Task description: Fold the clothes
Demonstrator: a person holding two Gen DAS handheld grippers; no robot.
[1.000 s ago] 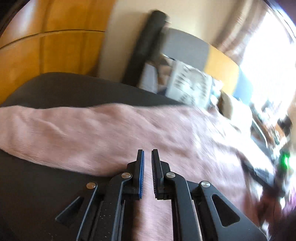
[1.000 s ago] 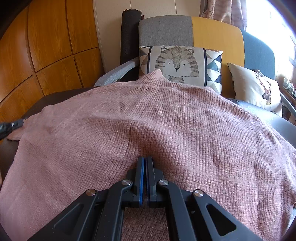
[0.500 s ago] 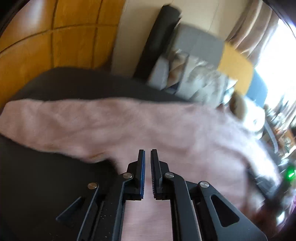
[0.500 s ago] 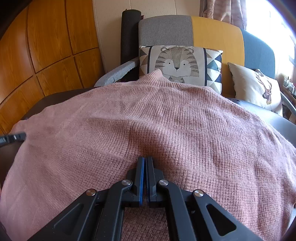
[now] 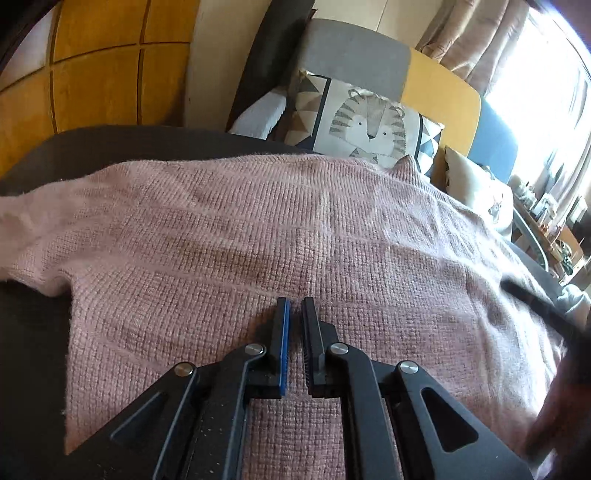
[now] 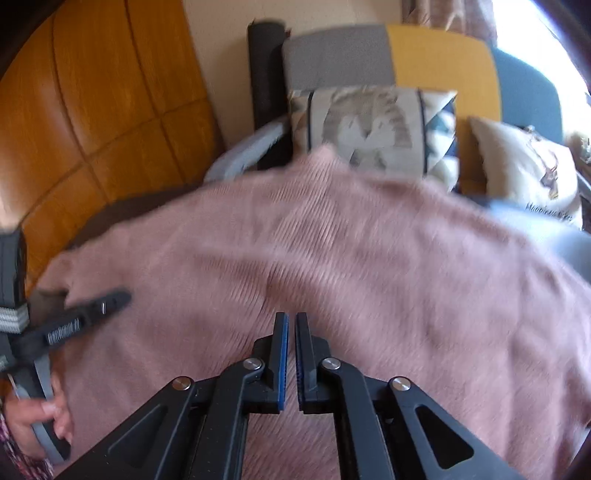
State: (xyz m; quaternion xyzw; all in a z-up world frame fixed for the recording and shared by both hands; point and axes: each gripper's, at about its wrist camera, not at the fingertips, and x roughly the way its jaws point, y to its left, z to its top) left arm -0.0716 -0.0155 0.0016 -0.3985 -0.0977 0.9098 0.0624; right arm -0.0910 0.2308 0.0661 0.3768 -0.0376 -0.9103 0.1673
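A pink knit sweater [image 5: 332, 240] lies spread flat on a dark surface [image 5: 33, 350], with one sleeve [image 5: 26, 229] reaching left. My left gripper [image 5: 295, 306] hovers over the sweater's lower body, its jaws nearly together with nothing between them. It also shows at the left of the right wrist view as the left gripper [image 6: 110, 301], held by a hand [image 6: 37, 417]. My right gripper [image 6: 290, 317] is low over the sweater's middle, jaws a sliver apart and empty. The right wrist view is blurred.
Behind the sweater stands a sofa [image 5: 354, 55] with grey, yellow and blue back panels. A tiger cushion [image 5: 369, 122] and a pale cushion [image 6: 524, 170] lean on it. Orange wood panelling [image 5: 96, 74] fills the left. A bright window with a curtain [image 5: 480, 33] is at the right.
The left gripper has swung right from the sleeve to over the sweater's body. The right gripper has lifted a little, its pads have parted a hair, and the left gripper now reaches further into its view.
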